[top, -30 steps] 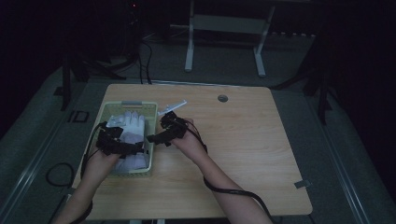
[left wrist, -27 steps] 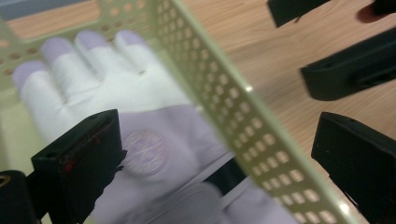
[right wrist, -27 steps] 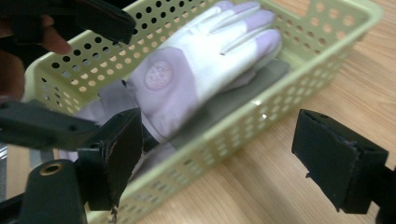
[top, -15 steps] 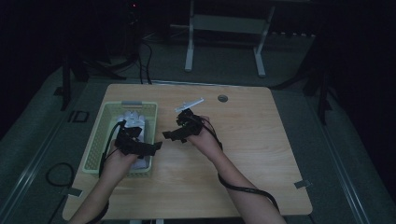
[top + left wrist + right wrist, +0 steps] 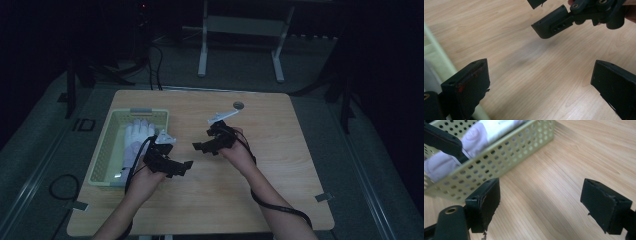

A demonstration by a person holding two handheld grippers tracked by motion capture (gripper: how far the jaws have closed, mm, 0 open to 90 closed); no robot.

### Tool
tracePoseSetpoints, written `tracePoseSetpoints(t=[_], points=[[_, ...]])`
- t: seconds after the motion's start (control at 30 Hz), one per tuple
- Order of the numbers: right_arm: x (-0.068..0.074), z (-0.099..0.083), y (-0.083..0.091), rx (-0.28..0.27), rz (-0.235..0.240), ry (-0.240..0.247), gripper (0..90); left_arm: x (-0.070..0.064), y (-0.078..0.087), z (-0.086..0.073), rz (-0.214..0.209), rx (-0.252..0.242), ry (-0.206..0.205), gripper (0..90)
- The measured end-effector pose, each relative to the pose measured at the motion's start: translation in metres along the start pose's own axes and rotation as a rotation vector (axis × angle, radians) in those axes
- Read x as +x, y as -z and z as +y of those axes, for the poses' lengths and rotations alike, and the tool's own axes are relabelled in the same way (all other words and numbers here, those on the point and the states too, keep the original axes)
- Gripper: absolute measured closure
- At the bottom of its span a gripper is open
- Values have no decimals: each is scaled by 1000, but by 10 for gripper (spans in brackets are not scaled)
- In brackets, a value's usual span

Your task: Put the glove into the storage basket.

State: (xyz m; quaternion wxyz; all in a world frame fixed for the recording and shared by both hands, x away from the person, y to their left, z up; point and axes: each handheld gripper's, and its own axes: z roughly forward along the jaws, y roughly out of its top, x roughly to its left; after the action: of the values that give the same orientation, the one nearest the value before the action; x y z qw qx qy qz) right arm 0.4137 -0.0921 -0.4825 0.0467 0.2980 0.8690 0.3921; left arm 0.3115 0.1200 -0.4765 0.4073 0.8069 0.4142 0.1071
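Observation:
A pale green perforated basket (image 5: 102,157) stands at the table's left and holds white and lilac rolled cloths (image 5: 136,140). My left gripper (image 5: 184,166) hovers just right of the basket over bare wood, open and empty. My right gripper (image 5: 199,146) faces it from the table's middle, also open and empty. In the left gripper view the left gripper (image 5: 540,85) spans bare wood, with the right gripper (image 5: 554,23) above it. In the right gripper view the right gripper (image 5: 540,200) points at the basket (image 5: 506,153) and the cloths (image 5: 480,136).
The light wooden table (image 5: 280,190) has free room at the right and front. A small round dark disc (image 5: 238,105) lies near its back edge. A metal stand (image 5: 240,30) is on the floor behind, and cables trail off the table.
Both grippers have moved right, away from the basket, to the bare wood beside it. The left one was over the basket's cloths before. Both stay open and hold nothing.

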Motion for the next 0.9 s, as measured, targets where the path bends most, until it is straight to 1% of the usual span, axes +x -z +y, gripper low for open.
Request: tracePoseSetpoints(t=[0.03,0.07,0.1,0.17,0.23,0.3,0.33,0.43,0.5,0.6,0.67,0.73,0.8,0.83,0.87,0.9], points=[[-2,-3,2,0,-3,-2,163,-3,-4,0,-10,8,-6,25],[-5,-7,5,-4,-3,-12,163,-5,-6,0,-15,6,-7,25],[-6,-9,6,-5,-6,-12,163,-6,-8,0,-24,6,-12,25],[-9,-16,8,-6,-5,-19,163,-9,-13,-1,-40,21,-19,25],[-13,-22,10,0,-5,-29,163,-12,-17,-2,-51,21,-21,25],[-16,-29,12,-2,-5,-42,163,-16,-22,-3,-71,13,-25,25],[-18,-32,13,-1,-5,-46,163,-17,-24,-3,-79,17,-32,25],[-22,-43,16,-3,-6,-61,163,-23,-31,-4,-96,17,-39,25],[-25,-49,17,1,-8,-62,163,-27,-35,-6,-122,10,-43,25],[-29,-58,18,11,-14,-60,152,-34,-40,-7,-141,-2,-64,25],[-30,-64,20,0,-18,-54,152,-38,-43,-9,-145,4,-81,25],[-31,-70,22,-9,-22,-43,152,-43,-47,-11,-160,9,-90,25],[-32,-76,25,-17,-35,-30,152,-46,-52,-13,-172,23,-98,25],[-32,-76,25,-17,-35,-30,152,-46,-52,-13,-172,23,-98,25],[-32,-84,29,-23,-57,-32,152,-50,-59,-17,-189,22,-93,25],[-32,-87,30,-24,-62,-27,152,-51,-61,-18,-192,23,-95,25]])
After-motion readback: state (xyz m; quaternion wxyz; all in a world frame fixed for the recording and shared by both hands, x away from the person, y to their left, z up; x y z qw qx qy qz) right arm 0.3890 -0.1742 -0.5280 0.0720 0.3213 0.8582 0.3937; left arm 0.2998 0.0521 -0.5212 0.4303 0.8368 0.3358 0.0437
